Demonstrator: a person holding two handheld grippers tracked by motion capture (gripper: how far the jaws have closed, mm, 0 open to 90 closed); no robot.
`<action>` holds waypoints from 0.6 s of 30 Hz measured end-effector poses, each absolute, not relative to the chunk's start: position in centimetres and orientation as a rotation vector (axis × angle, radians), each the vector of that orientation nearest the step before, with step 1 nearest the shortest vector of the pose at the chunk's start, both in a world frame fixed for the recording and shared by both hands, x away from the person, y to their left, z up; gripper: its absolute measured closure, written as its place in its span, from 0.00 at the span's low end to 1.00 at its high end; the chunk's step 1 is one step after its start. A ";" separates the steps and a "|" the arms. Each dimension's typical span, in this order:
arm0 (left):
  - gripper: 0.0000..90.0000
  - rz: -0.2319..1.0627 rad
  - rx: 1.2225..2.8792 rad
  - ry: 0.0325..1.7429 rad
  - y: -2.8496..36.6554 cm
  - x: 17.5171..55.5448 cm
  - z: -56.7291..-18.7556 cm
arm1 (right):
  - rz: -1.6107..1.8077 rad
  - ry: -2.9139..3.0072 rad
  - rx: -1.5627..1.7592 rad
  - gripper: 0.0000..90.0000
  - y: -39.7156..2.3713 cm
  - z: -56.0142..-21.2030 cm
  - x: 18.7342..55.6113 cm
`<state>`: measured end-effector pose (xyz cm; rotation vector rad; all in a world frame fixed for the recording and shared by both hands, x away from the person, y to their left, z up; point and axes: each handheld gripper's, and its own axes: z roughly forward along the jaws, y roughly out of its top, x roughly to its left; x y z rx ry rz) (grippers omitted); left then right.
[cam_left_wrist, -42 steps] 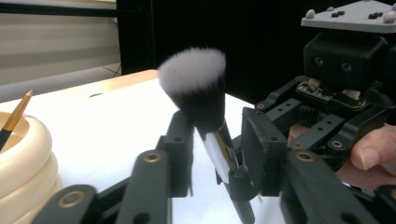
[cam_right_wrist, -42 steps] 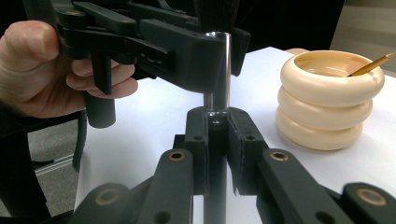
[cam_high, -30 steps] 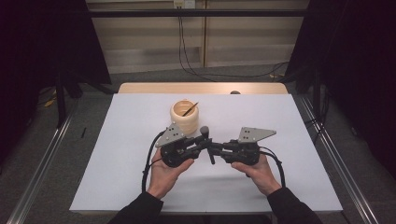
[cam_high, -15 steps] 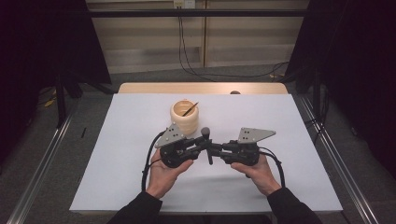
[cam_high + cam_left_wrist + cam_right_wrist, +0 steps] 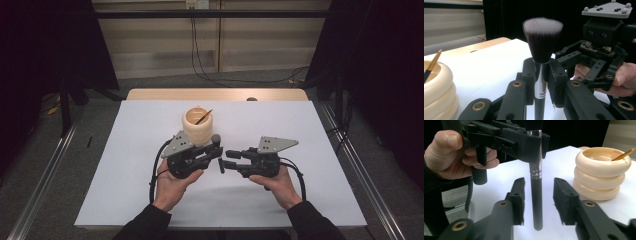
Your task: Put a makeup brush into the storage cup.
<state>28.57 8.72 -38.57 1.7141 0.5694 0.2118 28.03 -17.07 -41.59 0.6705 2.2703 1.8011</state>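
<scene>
The right gripper [image 5: 537, 202] has just been opening: its jaws now stand apart on either side of the makeup brush [image 5: 535, 185] handle, pads clear of it. The left gripper [image 5: 541, 75] pinches the brush at its silver ferrule (bristles upward). The handover looks done; beyond stands the ringed cream holder [image 5: 197, 125], the likely destination.

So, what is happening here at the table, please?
A person works at a white table with a hand-held gripper in each hand. The left hand-held gripper is clamped on a makeup brush, bristles pointing up. The right hand-held gripper has just been opening; its pads stand apart from the brush handle, which is between them. It looks like a handover to the left. A cream ringed holder with a pencil stands behind.
</scene>
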 end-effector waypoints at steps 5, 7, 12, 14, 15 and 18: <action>0.86 0.215 1.704 0.580 9.0 28.5 -38.3 | 1.775 2.235 0.698 0.45 -17.4 -41.5 27.9; 0.86 0.221 1.709 0.573 9.0 28.5 -38.3 | 1.757 2.234 0.699 0.35 -17.4 -41.5 27.8; 0.86 0.222 1.706 0.573 9.3 28.5 -38.1 | 1.753 2.182 0.767 0.15 -17.7 -41.5 27.9; 0.86 0.236 1.709 0.582 9.4 28.4 -38.0 | 1.754 2.170 0.783 0.07 -17.9 -41.5 27.9; 0.86 0.236 1.712 0.584 9.5 28.4 -38.0 | 1.744 2.167 0.780 0.06 -18.0 -41.4 27.9; 0.86 0.228 1.699 0.584 9.8 28.5 -38.0 | 1.736 2.185 0.755 0.04 -18.2 -41.4 27.8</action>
